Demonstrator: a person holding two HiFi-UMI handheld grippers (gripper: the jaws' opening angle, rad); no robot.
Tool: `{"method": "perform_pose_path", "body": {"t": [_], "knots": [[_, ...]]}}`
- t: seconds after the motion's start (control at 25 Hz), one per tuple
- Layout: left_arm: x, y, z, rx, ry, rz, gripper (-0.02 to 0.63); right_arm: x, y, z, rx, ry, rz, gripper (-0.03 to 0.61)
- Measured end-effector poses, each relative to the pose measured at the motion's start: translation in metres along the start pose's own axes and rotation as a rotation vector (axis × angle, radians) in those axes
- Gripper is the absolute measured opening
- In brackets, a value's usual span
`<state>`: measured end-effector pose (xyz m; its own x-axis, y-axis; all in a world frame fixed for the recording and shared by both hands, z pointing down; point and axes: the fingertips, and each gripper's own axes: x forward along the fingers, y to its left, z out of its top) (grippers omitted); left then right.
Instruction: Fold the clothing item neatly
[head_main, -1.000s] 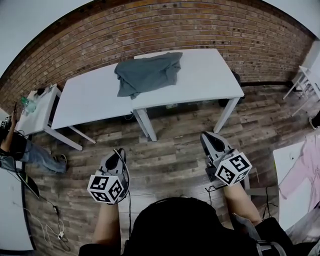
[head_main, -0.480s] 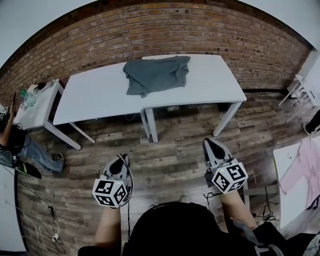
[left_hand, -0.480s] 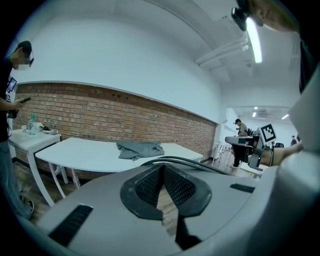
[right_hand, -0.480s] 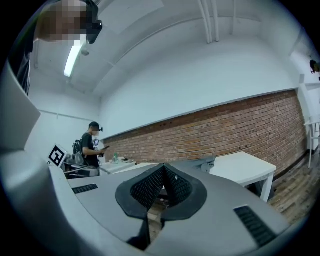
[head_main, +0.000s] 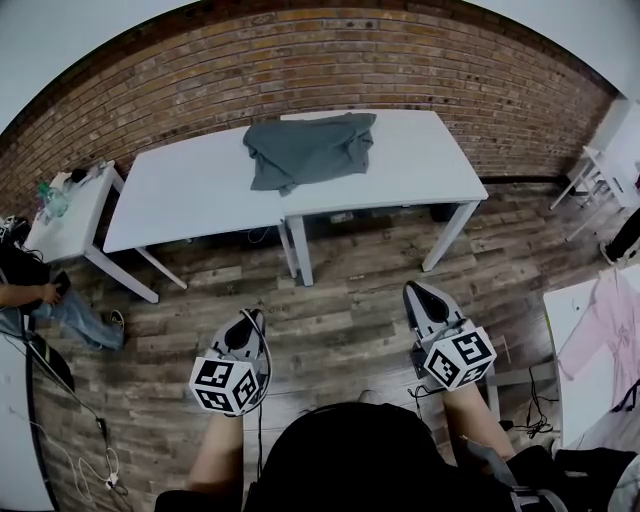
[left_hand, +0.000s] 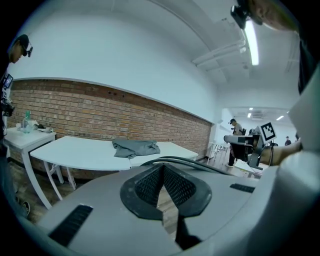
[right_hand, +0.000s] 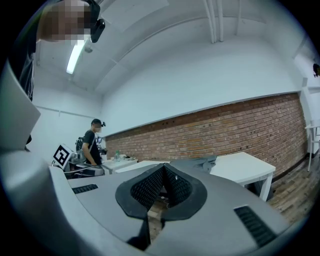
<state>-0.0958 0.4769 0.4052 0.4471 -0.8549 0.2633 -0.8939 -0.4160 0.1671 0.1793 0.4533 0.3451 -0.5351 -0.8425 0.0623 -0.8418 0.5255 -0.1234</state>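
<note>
A crumpled grey-green garment (head_main: 308, 150) lies on the white table (head_main: 420, 160) by the brick wall, across the seam of two joined tabletops. It also shows in the left gripper view as a small heap (left_hand: 135, 147), and its edge peeks over the jaws in the right gripper view (right_hand: 200, 162). My left gripper (head_main: 250, 319) and right gripper (head_main: 411, 291) hover over the wooden floor, well short of the table. Both are shut with nothing between their jaws.
A second white table (head_main: 190, 195) adjoins on the left. A small side table with bottles (head_main: 62, 200) stands at far left, where a seated person (head_main: 40, 300) is. A pink garment (head_main: 610, 330) lies on a table at right. Cables (head_main: 100, 460) trail on the floor.
The view has shifted slightly, so the table and garment sit a little more centred. Both grippers stay shut and have drifted only a little over the floor.
</note>
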Motion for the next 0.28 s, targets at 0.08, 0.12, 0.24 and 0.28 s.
{"method": "perform_pose_path", "body": {"t": [0.08,0.12,0.24,0.28], "knots": [[-0.0003,-0.0039,-0.0003,0.012,0.002,-0.006,-0.003,-0.0019,0.0009,0.0010,-0.003,-0.001,0.006,0.000],[-0.0007,-0.0055,-0.0005,0.017,0.003,-0.007,-0.003,-0.0027,0.0016,0.0010,-0.004,-0.001,0.010,0.000],[-0.0012,-0.0098,-0.0016,0.023,0.005,-0.008,-0.003,-0.0057,0.0017,-0.0003,-0.003,0.003,0.016,0.000],[-0.0012,-0.0113,-0.0021,0.024,0.006,-0.009,-0.003,-0.0069,0.0014,-0.0008,-0.002,0.005,0.017,0.000]]}}
